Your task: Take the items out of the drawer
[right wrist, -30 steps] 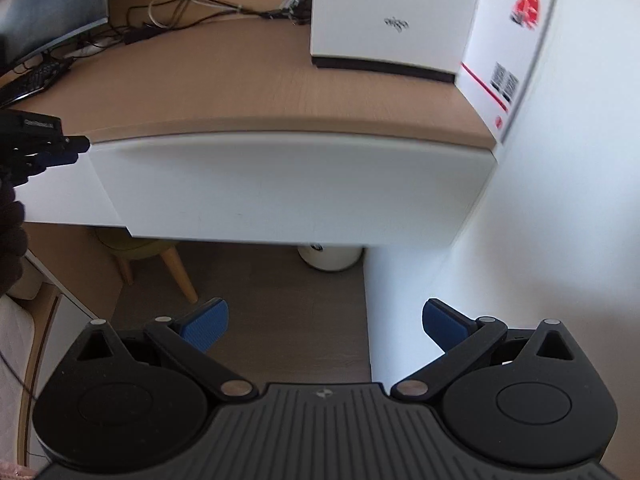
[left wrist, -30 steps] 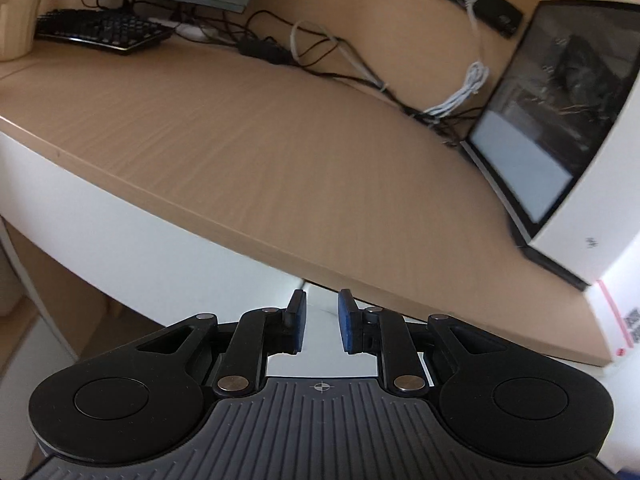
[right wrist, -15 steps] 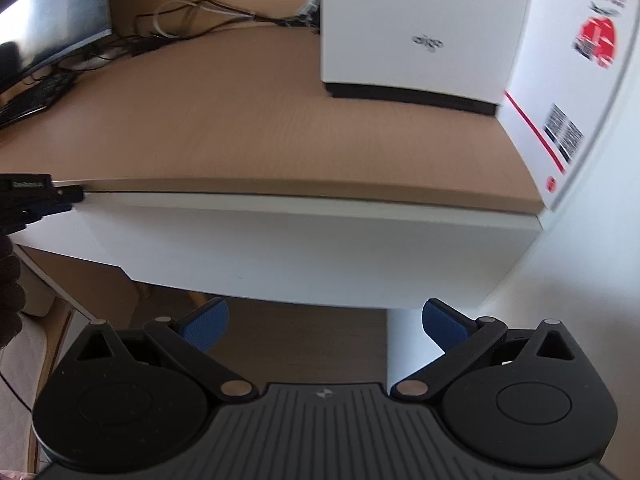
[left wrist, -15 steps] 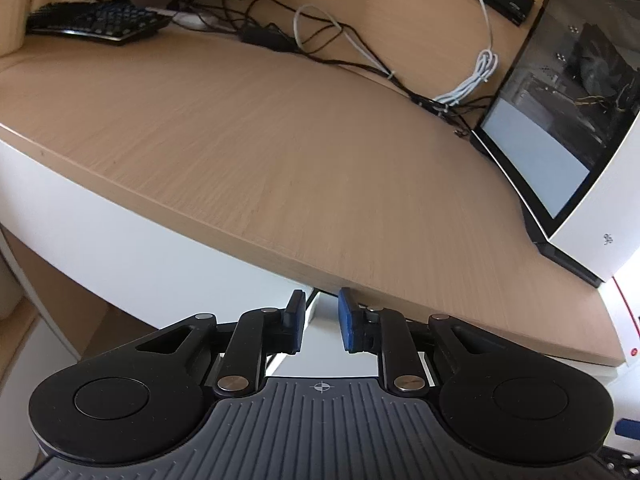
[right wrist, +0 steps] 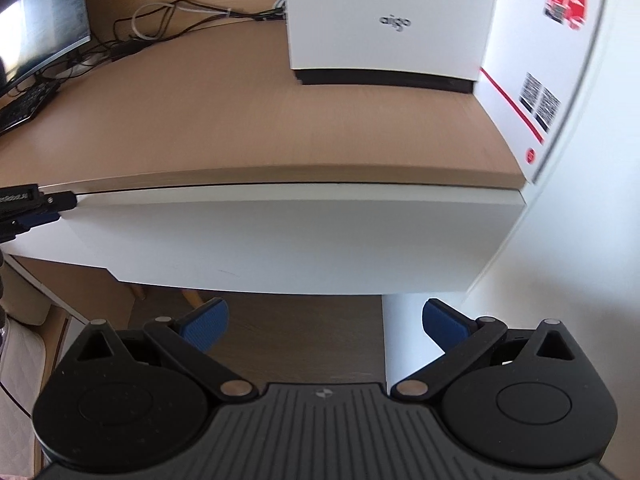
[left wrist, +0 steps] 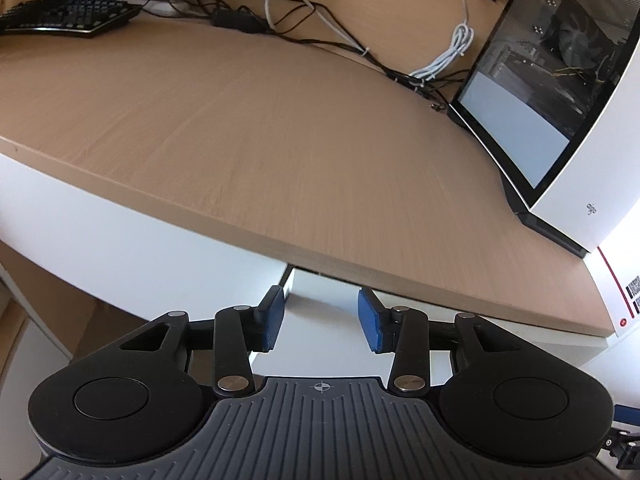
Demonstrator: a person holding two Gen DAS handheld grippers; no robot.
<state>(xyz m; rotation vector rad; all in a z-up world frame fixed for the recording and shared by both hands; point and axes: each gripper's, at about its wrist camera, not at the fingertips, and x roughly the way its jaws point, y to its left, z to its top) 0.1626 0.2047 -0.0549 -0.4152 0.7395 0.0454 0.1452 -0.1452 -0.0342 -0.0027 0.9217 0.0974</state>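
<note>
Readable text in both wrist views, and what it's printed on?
"aigo": grey logo on the front of the white computer case, right wrist view.
Partial white lettering, roughly "...Robot.AI", on the black body of the left gripper at the frame edge; start cut off.
Small logo mark on the case in the left wrist view: not readable.
Red graphic, barcodes and fine print on the white carton beside the case: too blurred.
Keyboard keys: too small.
</note>
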